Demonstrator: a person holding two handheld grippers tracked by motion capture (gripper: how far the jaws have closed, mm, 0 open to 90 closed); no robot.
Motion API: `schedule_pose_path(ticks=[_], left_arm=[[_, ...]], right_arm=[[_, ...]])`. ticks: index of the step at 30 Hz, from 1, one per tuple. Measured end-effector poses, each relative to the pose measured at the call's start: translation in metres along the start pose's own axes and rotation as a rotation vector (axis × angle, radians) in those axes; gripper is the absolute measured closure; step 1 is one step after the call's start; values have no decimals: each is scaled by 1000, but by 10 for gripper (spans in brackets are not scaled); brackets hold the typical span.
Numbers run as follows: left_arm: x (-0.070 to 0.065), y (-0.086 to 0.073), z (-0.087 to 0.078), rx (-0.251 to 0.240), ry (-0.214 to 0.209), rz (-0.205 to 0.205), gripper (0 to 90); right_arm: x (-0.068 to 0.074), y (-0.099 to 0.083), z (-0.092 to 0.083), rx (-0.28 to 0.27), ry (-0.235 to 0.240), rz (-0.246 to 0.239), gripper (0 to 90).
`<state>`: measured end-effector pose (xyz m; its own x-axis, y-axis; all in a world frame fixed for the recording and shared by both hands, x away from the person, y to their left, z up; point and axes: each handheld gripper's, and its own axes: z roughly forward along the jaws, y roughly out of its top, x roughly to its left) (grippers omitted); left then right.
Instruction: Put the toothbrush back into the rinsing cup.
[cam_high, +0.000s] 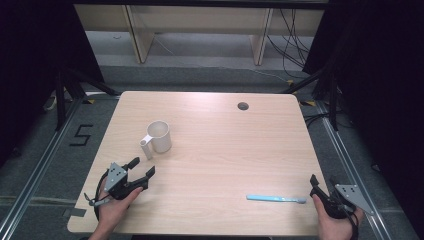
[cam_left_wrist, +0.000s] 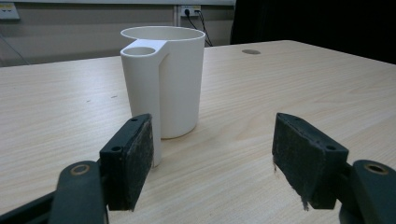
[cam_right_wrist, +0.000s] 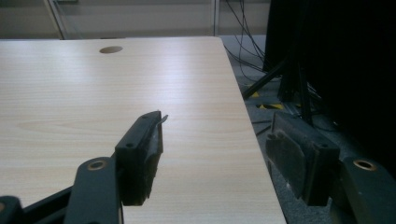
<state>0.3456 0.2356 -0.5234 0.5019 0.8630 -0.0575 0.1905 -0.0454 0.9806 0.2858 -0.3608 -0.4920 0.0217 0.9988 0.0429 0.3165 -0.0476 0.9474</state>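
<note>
I have the left gripper (cam_high: 143, 167) spread wide and empty, aimed at the white cup (cam_high: 160, 136) standing upright just ahead on the worktop (cam_high: 225, 145). My right gripper (cam_high: 321, 181) hangs wide open and empty at the worktop's right edge, near the blue toothbrush (cam_high: 276, 199) lying flat.
</note>
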Motion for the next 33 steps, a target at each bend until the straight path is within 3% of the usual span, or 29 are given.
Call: schedule_pose_path(ticks=[7,10,11,13,14,15,16,21,26,28,30,31,33], left_arm=[[-2,0,4,9,-3,16,282],[-3,1,4,17,-9,28,280],[-3,1,3,19,-10,29,279],[-2,0,4,-5,-21,26,279],[-2,1,3,10,-14,27,279],[-2,1,3,10,-14,27,279],[-3,1,3,11,-13,26,279],[-2,0,5,-2,-19,25,279],[-2,0,5,-1,-17,24,279],[-2,1,4,9,-12,24,279],[-2,1,4,19,-9,22,280],[-2,1,4,19,-9,22,280],[-2,1,4,19,-9,22,280]], right_arm=[[1,-1,2,23,-11,7,361],[2,2,4,20,4,-15,374],[5,5,4,48,-2,-6,374],[5,6,6,34,18,-24,376],[9,8,5,69,4,-4,378],[9,8,5,69,4,-4,378],[6,9,8,73,23,-34,383],[3,12,9,81,22,-60,392],[3,14,11,147,64,-59,397],[3,15,10,159,54,-68,399],[4,16,12,173,73,-73,402],[6,17,12,191,66,-53,403],[6,19,13,215,80,-77,422]])
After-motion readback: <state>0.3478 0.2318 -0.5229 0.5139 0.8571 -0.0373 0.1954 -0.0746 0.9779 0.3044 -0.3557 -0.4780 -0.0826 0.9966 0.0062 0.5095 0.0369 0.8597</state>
